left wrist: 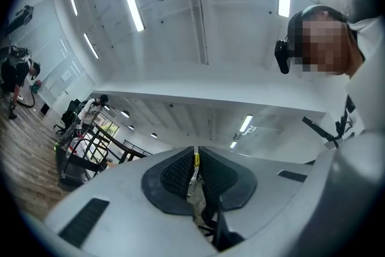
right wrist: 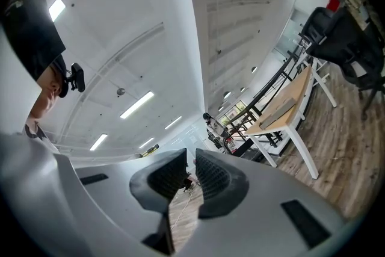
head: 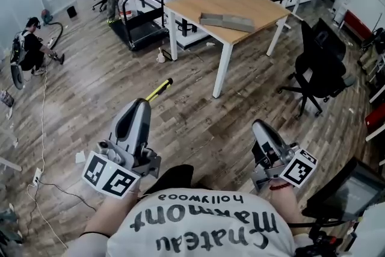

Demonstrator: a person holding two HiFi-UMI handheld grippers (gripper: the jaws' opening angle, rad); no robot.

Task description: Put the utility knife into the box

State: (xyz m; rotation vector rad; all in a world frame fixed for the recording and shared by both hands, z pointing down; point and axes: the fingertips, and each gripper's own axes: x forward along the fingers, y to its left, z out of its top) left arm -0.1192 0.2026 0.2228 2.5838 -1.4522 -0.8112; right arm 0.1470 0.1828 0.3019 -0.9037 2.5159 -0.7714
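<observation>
Left tongs [head: 143,103] in the head view are clamped on the utility knife [head: 159,91], whose yellow and black body sticks out past the tips over the wooden floor. The right tongs [head: 257,124] hang beside them with nothing in them. The box [head: 228,21] lies on the desk [head: 198,3] along its near edge, close to the near corner and well apart from me. I judge the pickup done, with the carry and the drop-in left. The floor between me and the desk looks free. An office chair [head: 322,69] stands off the desk's right corner, so I would come in at the near edge.

In the left gripper view the pads are pressed together on a thin yellow sliver of the knife [left wrist: 195,158].

In the right gripper view the jaws stand narrowly apart with only floor showing between them; the desk [right wrist: 301,90] is off to the right.
</observation>
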